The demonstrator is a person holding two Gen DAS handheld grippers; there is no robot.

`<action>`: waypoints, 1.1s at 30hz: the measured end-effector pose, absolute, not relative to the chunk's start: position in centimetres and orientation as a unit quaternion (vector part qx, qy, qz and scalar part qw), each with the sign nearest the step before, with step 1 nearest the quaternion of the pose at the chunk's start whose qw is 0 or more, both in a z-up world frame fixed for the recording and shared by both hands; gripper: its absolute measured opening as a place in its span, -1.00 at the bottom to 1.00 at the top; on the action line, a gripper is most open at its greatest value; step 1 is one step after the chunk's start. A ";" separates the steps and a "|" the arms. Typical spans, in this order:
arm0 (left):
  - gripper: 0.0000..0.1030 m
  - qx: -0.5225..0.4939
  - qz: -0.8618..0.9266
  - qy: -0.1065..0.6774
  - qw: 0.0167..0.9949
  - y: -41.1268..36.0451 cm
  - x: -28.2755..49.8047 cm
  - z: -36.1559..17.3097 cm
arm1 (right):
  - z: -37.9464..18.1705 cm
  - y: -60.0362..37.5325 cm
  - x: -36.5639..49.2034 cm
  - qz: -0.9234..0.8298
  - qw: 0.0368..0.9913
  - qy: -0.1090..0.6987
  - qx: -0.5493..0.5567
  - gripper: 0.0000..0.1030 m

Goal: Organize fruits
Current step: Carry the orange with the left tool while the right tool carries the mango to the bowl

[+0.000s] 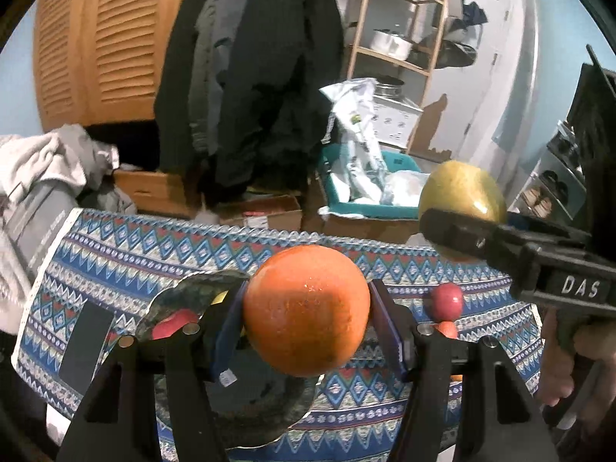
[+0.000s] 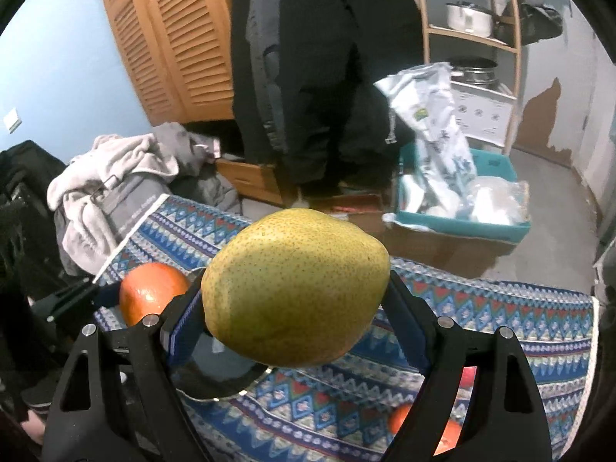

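Left wrist view: the left claw (image 1: 307, 317) grips a round, dimpled orange fruit (image 1: 307, 310) between its blue pads, held above the table (image 1: 115, 254), which is draped in a blue zigzag-patterned woven cloth. Below it sits a dark, glossy plate with a mottled rim (image 1: 181, 296); something red and rounded (image 1: 169, 325) lies in it, probably an apple, though the claw hides most of it. A small smooth red fruit (image 1: 446, 300) rests on the cloth to the right. Further right, the right claw (image 1: 458, 227) carries a speckled yellow-green pear (image 1: 462, 192). From the right wrist, the pear (image 2: 294, 288) is clamped sideways between that claw's (image 2: 294, 308) pads, matte and finely freckled, raised over the cloth
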State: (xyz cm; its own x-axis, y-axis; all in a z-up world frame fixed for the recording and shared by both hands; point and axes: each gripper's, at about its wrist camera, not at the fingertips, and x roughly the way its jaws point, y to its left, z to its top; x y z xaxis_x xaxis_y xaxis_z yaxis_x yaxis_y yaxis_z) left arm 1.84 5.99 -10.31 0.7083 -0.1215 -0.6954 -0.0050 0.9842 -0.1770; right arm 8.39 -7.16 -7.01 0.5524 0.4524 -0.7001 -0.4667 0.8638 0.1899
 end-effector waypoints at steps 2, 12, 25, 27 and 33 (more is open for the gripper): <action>0.24 -0.085 -0.021 0.385 0.919 7.0 1.8 -10.8 | -7.2 -5.9 8.5 0.270 0.877 0.396 -0.014 0.64; 0.24 -0.101 0.019 0.409 0.907 11.7 1.4 -13.2 | -8.6 -1.5 8.7 0.300 0.858 0.416 -0.032 0.64; 0.24 -0.122 0.047 0.460 0.878 15.6 1.9 -18.1 | -11.5 2.2 9.3 0.320 0.836 0.444 -0.041 0.64; 0.24 -0.121 0.053 0.470 0.873 15.9 2.2 -19.1 | -12.2 2.4 9.5 0.320 0.832 0.452 -0.041 0.64; 0.24 -0.121 0.062 0.495 0.858 16.5 2.9 -21.4 | -14.8 3.0 10.5 0.320 0.815 0.482 -0.031 0.64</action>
State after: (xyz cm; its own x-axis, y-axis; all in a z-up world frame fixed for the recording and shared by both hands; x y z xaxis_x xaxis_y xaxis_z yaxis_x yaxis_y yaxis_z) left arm 2.86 16.53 -21.44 0.5024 -0.0132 -0.8645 -0.2265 0.9630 -0.1463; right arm 10.48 2.96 -14.80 0.3307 0.4918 -0.8055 -0.5518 0.7931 0.2577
